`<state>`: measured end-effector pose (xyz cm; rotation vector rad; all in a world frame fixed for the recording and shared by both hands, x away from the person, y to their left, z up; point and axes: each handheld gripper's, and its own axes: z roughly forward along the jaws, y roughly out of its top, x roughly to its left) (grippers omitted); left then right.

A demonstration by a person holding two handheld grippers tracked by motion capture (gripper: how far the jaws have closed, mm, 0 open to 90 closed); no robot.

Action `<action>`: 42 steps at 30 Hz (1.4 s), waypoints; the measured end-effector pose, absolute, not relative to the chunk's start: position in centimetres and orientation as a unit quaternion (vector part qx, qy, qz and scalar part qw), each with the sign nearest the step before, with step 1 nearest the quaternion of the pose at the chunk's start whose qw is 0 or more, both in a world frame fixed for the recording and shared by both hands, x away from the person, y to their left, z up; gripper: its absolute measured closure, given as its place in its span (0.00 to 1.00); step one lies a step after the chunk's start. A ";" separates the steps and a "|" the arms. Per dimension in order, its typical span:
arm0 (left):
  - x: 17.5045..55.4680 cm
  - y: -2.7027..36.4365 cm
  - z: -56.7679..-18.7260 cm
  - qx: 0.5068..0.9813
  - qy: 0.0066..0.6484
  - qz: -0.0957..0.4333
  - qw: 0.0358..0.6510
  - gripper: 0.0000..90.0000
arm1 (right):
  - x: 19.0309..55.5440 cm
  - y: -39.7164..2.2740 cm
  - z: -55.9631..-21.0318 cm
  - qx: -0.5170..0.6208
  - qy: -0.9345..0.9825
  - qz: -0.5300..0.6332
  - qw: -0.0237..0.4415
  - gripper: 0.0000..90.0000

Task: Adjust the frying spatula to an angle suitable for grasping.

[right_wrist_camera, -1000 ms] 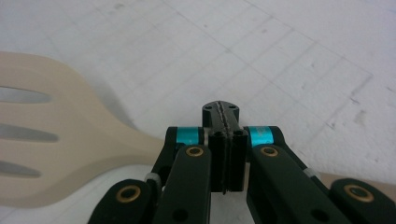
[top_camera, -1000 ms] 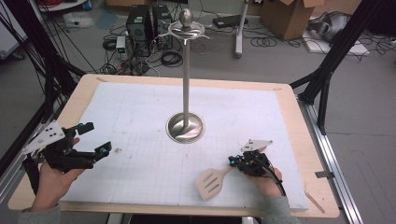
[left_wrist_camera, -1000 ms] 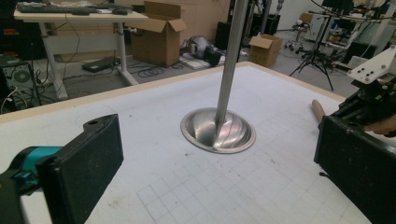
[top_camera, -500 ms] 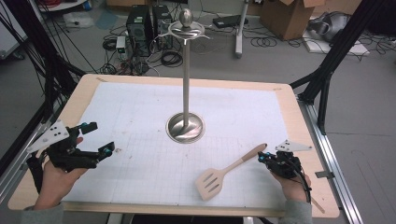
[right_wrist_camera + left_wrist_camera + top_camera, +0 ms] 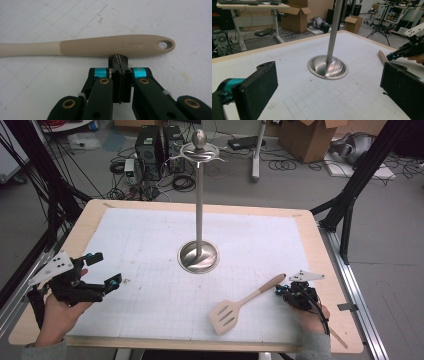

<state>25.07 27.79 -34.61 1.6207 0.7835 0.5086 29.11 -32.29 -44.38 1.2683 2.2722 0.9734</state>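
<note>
- Since a second ago, the right gripper [image 5: 283, 291] has slid rightward off the spatula's [image 5: 235, 308] head to its handle end; jaws pressed together, empty, tips at the handle.
- Spatula lies flat on the white mat [image 5: 150, 245], at about 5 o'clock from the utensil stand [image 5: 199, 256], head nearest the person.
- Left gripper [image 5: 105, 270], at 8 o'clock from the stand, spread wide, holds nothing.

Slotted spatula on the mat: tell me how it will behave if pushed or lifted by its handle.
The slotted spatula lies flat, so it would probably slide or pivot rather than roll. Its smooth handle may slip between narrow jaws. Gripped at the end, the wider slotted head likely droops.
</note>
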 end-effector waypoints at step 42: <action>22.2 29.2 -35.3 0.704 0.354 0.236 0.569 0.02 | 34.1 -28.1 -44.7 0.454 0.779 0.382 0.204 1.00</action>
